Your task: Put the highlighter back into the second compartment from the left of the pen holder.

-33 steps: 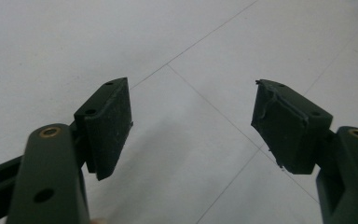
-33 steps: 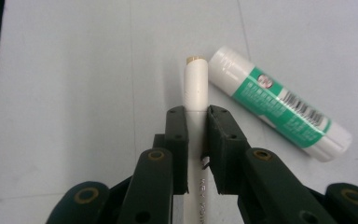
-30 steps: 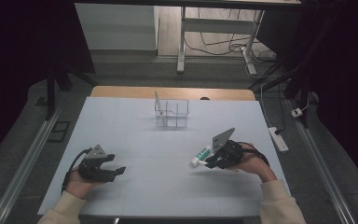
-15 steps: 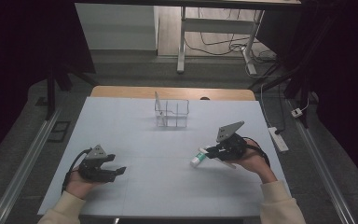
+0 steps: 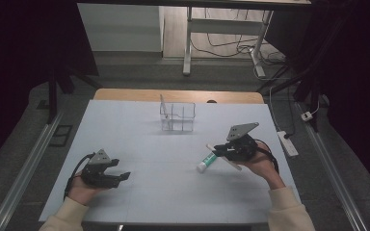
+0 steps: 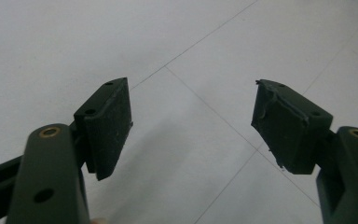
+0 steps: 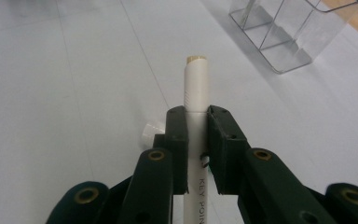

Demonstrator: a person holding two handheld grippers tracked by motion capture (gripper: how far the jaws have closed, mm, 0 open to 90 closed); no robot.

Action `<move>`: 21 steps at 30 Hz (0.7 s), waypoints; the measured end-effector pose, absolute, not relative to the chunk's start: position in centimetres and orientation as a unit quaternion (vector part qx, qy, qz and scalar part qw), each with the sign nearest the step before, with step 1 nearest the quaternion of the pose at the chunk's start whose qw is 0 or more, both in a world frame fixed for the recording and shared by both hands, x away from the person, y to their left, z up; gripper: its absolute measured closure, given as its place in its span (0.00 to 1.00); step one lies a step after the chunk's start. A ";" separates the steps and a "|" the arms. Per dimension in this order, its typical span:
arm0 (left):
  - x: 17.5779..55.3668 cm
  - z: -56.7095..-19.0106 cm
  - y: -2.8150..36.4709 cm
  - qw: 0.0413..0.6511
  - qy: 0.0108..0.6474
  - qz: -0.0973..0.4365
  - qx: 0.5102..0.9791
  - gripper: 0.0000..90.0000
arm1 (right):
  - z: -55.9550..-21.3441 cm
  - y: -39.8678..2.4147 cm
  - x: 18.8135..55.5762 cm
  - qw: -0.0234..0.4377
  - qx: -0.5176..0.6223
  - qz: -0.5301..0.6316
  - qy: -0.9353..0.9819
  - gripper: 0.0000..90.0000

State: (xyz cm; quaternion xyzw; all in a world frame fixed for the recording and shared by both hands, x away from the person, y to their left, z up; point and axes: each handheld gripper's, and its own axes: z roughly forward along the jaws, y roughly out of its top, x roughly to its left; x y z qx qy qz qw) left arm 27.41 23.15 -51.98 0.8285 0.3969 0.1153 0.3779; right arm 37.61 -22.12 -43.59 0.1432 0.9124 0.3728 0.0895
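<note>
At the left of the high view, the left tongs (image 5: 120, 177) rest low over the white desk (image 5: 139, 144) in the person's left hand (image 5: 79, 187). Their jaws stand wide with nothing between them, and the left gripper view has bare desk surface past the pads (image 6: 109, 123).

Farther back, near the middle of the desk, a clear acrylic organiser (image 5: 177, 117) stands upright with its compartments open at the top; it is well apart from both tongs.

To the right lies a small green-and-white tube (image 5: 206, 161) on the desk, its white cap toward the person, just beside the right tongs (image 5: 217, 150). Those tongs are clamped narrow on a white marker pen (image 7: 196, 93) with a tan end cap, gripped across its barrel so that the capped end juts out ahead. In the right gripper view the organiser (image 7: 289, 37) sits ahead and to the right.

The step in hand looks like carrying the marker to the organiser. To do it well, keep the clamp firm, since the smooth round barrel could slide or pivot between flat pads. Lift clear of the tube before moving, so it is not knocked. Over the chosen compartment, tip the marker toward upright and lower its end past the rim before letting go; the light holder could shift if nudged, so the left tongs might steady it.
</note>
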 end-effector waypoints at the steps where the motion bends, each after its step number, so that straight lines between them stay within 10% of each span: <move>1: 27.4 -52.0 23.2 0.378 0.397 0.116 0.828 0.31 | -43.6 -22.1 37.6 0.092 0.145 0.373 0.912 0.86; 21: 27.4 -52.0 23.2 0.378 0.397 0.116 0.828 0.31 | -42.6 -22.9 37.8 0.139 0.198 0.427 0.872 0.86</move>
